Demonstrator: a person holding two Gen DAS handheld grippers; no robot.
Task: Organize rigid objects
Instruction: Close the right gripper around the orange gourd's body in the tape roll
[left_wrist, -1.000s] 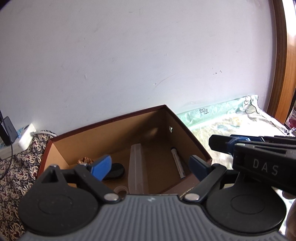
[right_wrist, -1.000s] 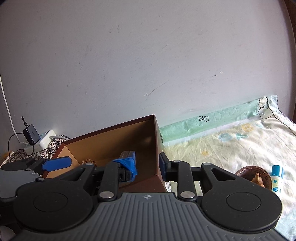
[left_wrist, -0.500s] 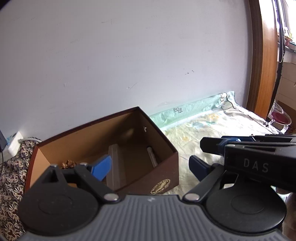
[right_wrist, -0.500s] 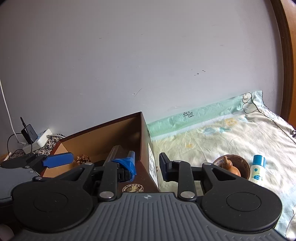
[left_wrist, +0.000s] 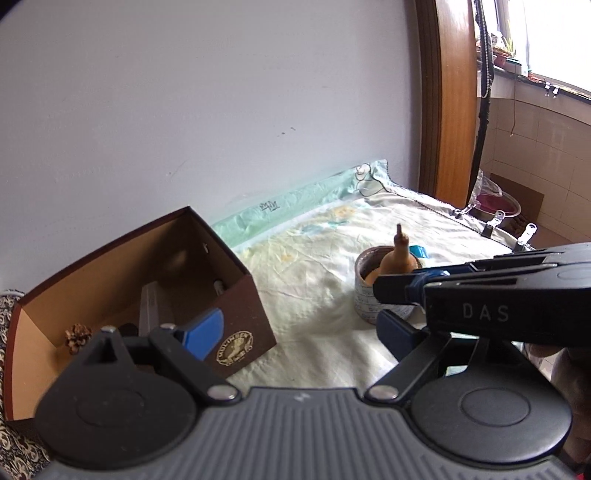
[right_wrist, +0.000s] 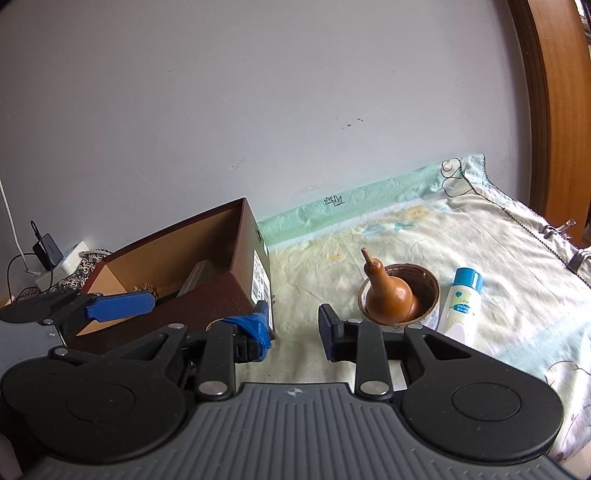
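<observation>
Box (right_wrist: 207, 258) holds pinecone (left_wrist: 77, 334), pen; gourd (right_wrist: 388, 295), tape roll (right_wrist: 430, 280), bottle (right_wrist: 461, 299) left on bed; right claw (right_wrist: 293, 328) jaws just opening, both claws apart, empty

Box (right_wrist: 236, 295) sits at 9 o'clock on bedsheet (right_wrist: 498, 295), w/ pinecone (left_wrist: 77, 332) in its near-left corner. Tape roll (right_wrist: 428, 291) at 3 o'clock of box (well apart), gourd (right_wrist: 388, 295) standing in it. Bottle (right_wrist: 461, 299) just beside roll, 3 o'clock. Power strip (right_wrist: 70, 258) behind box, 10 o'clock.
</observation>
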